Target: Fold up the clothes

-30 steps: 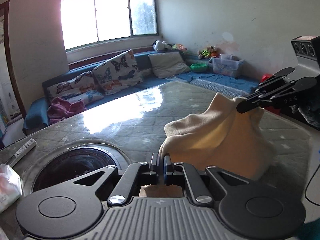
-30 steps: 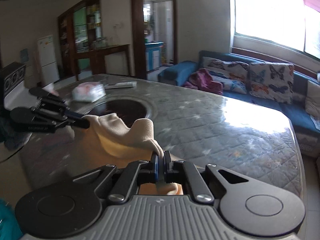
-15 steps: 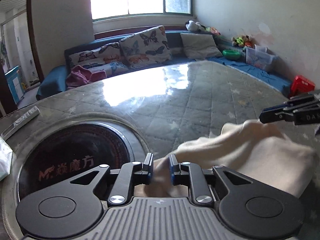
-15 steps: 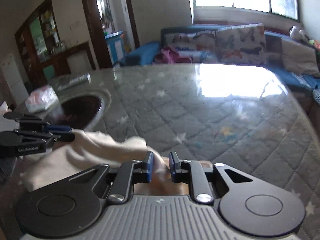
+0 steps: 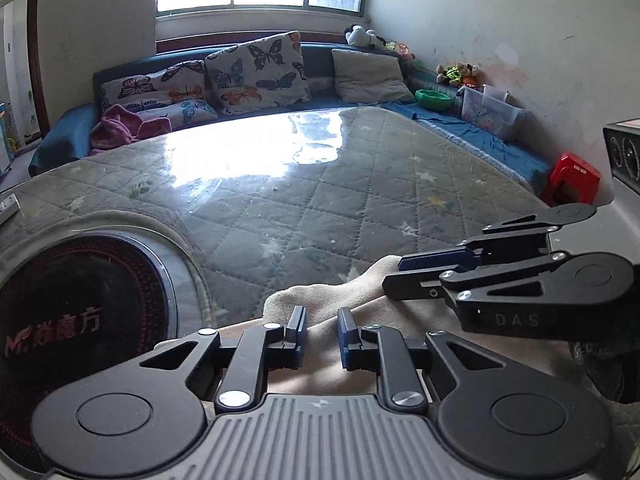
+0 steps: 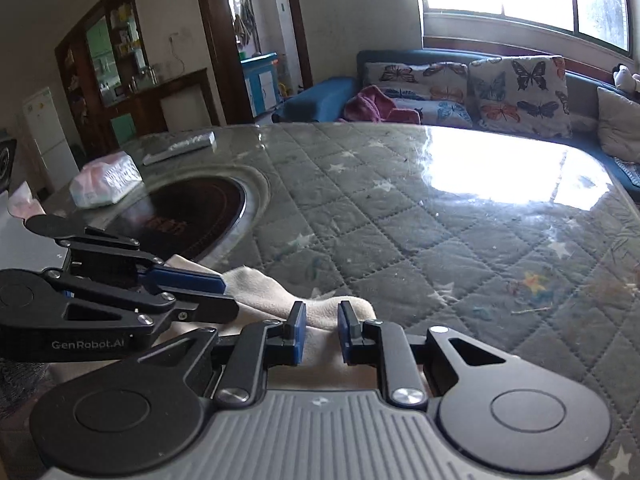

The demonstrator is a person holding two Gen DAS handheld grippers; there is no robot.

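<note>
- Left wrist view: my left fingers stand parted with a clear gap and hold nothing. The cream garment lies on the quilted surface directly under and just ahead of them, its rolled edge a little past the tips.
- Right wrist view: my right fingers are parted about the same and also grip nothing. The garment sits between and just beyond the tips.
- The folded edge runs crosswise to both pairs of fingers, from one gripper across to the other, and the bulk lies back towards me, under the gripper bodies.
- My two grippers angle in towards each other; each shows at the side of the other's view, close over the cloth.
- I judge both hands about equally near; whichever end the next fold needs is within reach of either.
</note>
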